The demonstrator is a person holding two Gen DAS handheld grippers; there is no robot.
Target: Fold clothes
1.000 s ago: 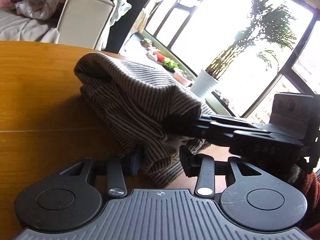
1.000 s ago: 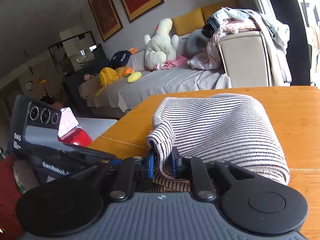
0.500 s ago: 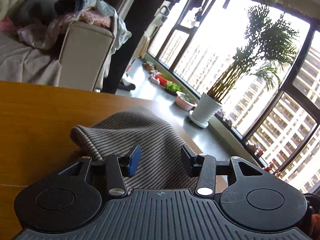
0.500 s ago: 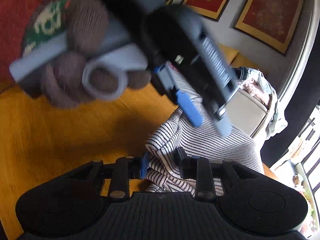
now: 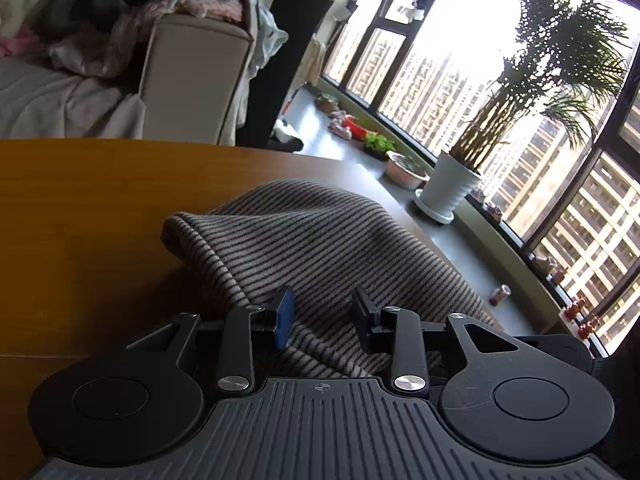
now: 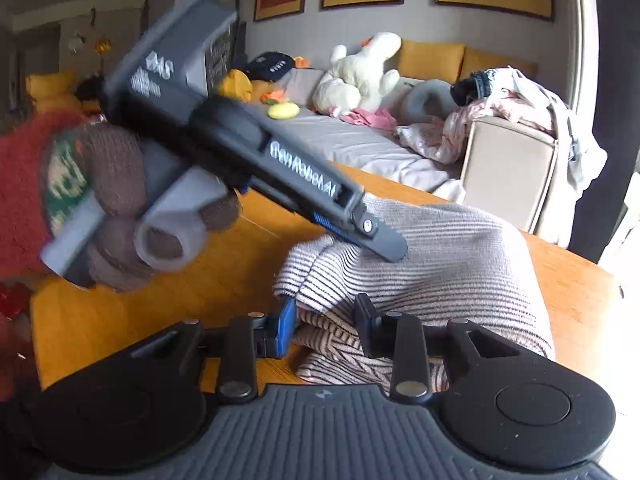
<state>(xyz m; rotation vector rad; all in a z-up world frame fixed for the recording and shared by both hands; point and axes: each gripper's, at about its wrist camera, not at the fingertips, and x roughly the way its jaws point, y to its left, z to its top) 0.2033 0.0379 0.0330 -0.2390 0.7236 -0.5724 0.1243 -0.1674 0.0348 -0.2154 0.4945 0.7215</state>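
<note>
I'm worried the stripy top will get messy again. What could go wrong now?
1. The left gripper is open over the folded striped top, so nothing pins that side; the fold might spring apart.
2. The right gripper is open around the top's edge; pulling away could snag and drag it.
3. The top lies near the table edge and could slide off.

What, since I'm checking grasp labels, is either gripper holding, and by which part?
Left gripper: nothing, jaws apart over the striped garment. Right gripper: the garment's folded edge fills its gap; a pinch cannot be told.
</note>
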